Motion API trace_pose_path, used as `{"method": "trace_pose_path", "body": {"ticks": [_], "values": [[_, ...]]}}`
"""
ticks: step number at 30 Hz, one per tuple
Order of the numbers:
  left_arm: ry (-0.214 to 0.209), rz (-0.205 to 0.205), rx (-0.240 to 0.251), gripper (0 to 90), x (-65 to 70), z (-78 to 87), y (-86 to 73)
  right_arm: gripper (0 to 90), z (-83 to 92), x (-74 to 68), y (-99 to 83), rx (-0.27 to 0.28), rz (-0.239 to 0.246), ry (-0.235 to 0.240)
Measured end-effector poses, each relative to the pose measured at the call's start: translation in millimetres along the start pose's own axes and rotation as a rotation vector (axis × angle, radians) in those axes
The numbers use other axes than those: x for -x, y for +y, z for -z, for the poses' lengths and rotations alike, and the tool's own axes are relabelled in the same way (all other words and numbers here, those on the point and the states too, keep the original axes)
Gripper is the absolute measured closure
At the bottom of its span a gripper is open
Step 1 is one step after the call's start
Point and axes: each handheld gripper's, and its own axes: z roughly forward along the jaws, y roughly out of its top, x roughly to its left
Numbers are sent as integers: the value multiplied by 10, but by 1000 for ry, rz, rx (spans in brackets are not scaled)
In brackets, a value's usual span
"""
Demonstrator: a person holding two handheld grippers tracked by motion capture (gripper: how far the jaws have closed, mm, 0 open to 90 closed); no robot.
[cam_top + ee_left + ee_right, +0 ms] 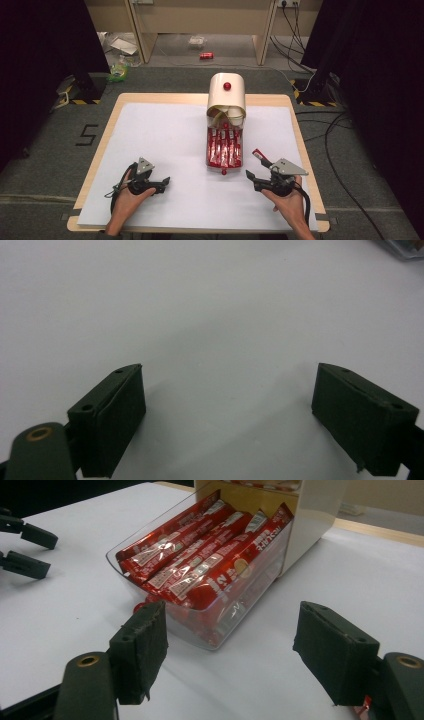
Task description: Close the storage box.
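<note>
A clear drawer [224,150] full of red packets [200,565] stands pulled out from a cream box [227,97] just past the middle of the white-covered surface [165,140]. The right tool [254,167] sits at about four o'clock from the drawer, near its front corner, its jaws wide with nothing pressed between them, and a red scrap shows by one jaw. The left tool [162,181] rests at about eight o'clock, well apart from the drawer, jaws wide over bare white sheet.

High view overhead, facing forward; gripper views close — share drawer [210,580].
</note>
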Motion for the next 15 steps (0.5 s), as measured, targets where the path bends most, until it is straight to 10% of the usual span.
{"method": "trace_pose_path", "body": {"ticks": [15], "values": [[0,-1,1,130,1,0,0,281,-111,-99,-76,-49,35,12]]}}
